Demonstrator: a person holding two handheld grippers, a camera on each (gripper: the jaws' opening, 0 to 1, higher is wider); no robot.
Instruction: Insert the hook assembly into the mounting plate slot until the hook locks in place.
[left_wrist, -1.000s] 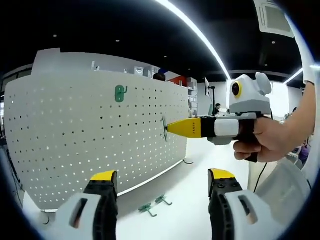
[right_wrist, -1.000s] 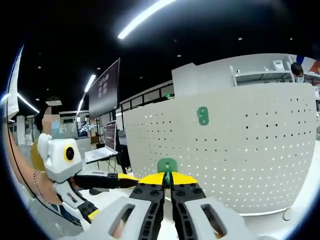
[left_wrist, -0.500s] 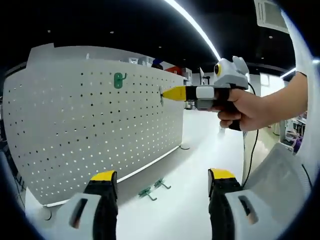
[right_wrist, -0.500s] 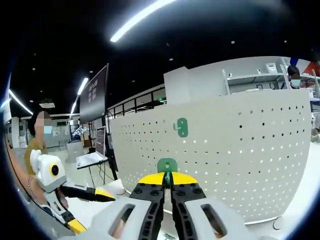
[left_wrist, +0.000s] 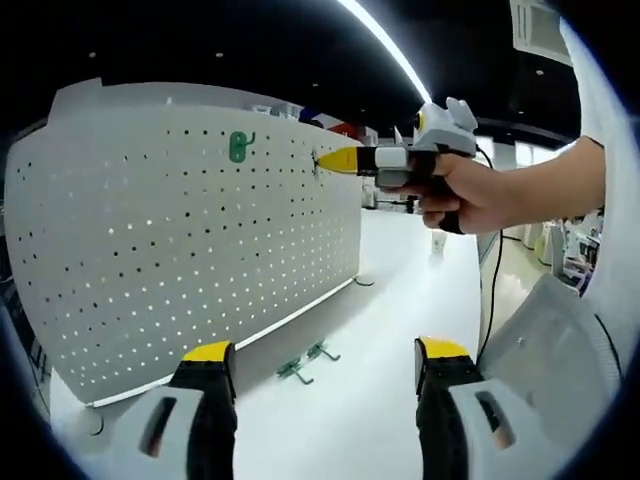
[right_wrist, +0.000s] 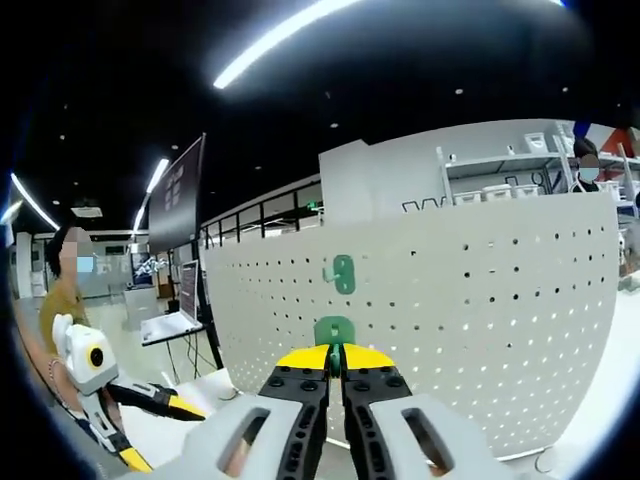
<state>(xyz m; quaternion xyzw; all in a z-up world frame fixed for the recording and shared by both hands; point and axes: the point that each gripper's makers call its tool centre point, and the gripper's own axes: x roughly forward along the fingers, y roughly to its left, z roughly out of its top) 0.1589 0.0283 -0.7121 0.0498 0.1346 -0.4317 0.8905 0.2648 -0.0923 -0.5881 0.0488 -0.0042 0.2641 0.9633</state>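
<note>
Surface: a smooth white table (left_wrist: 380, 330), matte, with a faint shadow along the foot of the board. Room beyond is a large open hall with a dark ceiling, long strip lights (right_wrist: 285, 40), a dark screen on a stand (right_wrist: 175, 195) at far left, and shelving (right_wrist: 500, 165) behind the board.

Board: a white pegboard (left_wrist: 180, 250) stands upright on the table, thin sheet pierced by a regular grid of small round holes, some showing light through. It looks curved, which may be the lens.

Hooks: one green hook (left_wrist: 237, 147) is already hung high on the board, a small flat plastic tab with a bent wire arm. Two more green hooks (left_wrist: 305, 362) lie loose on the table near the foot of the board, wire prongs pointing out.

Right gripper (right_wrist: 336, 365): yellow-tipped black jaws pressed together on the flat green tab of a hook (right_wrist: 334, 332), which stands up just above the tips. In the left gripper view this tool reaches in from the right, held in a person's hand (left_wrist: 465, 195), its tip right at the board's upper part, to the right of the hung hook; actual contact cannot be told.

Left gripper (left_wrist: 320, 355): jaws spread wide, holding nothing, low over the table.
</note>
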